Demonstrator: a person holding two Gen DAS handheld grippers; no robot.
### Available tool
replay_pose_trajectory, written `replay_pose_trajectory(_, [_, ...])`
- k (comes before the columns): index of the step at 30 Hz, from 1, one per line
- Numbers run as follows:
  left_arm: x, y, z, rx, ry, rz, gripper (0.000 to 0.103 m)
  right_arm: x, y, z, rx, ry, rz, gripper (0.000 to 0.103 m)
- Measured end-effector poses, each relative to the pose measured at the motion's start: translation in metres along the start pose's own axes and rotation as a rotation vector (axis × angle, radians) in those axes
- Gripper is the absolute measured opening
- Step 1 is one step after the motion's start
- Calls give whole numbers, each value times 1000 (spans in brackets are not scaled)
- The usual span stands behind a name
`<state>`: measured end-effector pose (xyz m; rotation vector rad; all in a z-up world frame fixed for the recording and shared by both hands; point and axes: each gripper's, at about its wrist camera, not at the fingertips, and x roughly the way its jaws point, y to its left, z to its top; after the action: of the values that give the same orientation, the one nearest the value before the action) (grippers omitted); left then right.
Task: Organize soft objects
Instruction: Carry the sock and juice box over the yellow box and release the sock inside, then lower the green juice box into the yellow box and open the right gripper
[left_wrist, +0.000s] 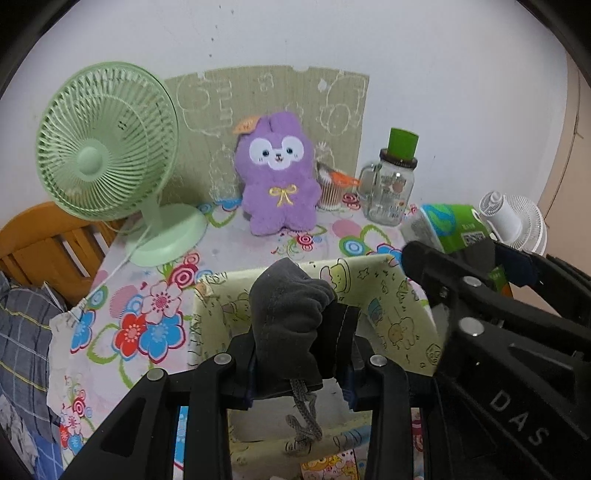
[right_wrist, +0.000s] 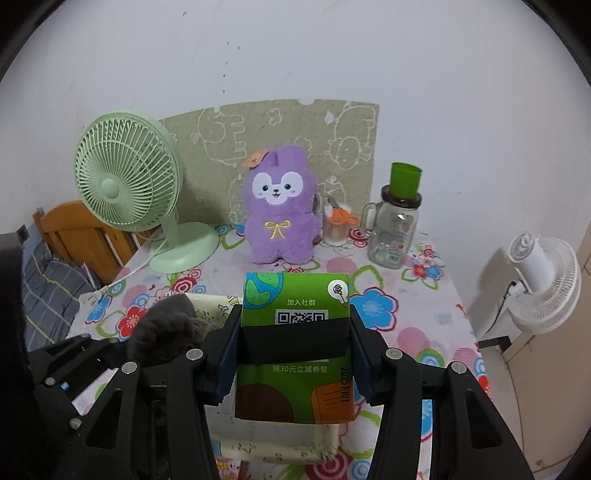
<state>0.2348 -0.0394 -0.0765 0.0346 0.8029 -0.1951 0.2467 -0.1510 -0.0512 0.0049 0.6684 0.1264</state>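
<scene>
My left gripper (left_wrist: 299, 354) is shut on a dark grey drawstring pouch (left_wrist: 288, 321) and holds it above a pale green cartoon-print fabric box (left_wrist: 391, 310). My right gripper (right_wrist: 293, 354) is shut on a green tissue pack (right_wrist: 295, 343) with a QR code, held over the same box (right_wrist: 273, 443). The pouch (right_wrist: 166, 328) shows at the left of the right wrist view, and the tissue pack (left_wrist: 450, 225) at the right of the left wrist view. A purple plush rabbit (left_wrist: 277, 173) sits upright at the back of the table against a green mat.
A green desk fan (left_wrist: 107, 147) stands back left on the floral tablecloth (left_wrist: 147, 295). A glass jar with a green cup on top (left_wrist: 391, 184) and a cup of cotton swabs with orange scissors (left_wrist: 332, 188) stand back right. A white fan (right_wrist: 543, 280) hangs beyond the table's right edge.
</scene>
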Motion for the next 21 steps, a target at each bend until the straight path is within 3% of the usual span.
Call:
replay_pose_trajectory(7, [23, 1, 1, -22, 49, -39, 41, 27, 2, -1, -3, 43, 18, 54])
replay_pose_trajectory(11, [29, 3, -1, -7, 93, -18, 59, 36, 3, -2, -14, 58, 20, 54])
replay_pose_trajectory(15, [22, 5, -1, -1, 67, 11, 78, 46, 5, -2, -17, 74, 22, 55])
replay_pose_trajectory(21, [27, 4, 1, 29, 91, 49, 79, 58, 4, -4, 23, 122, 41, 56])
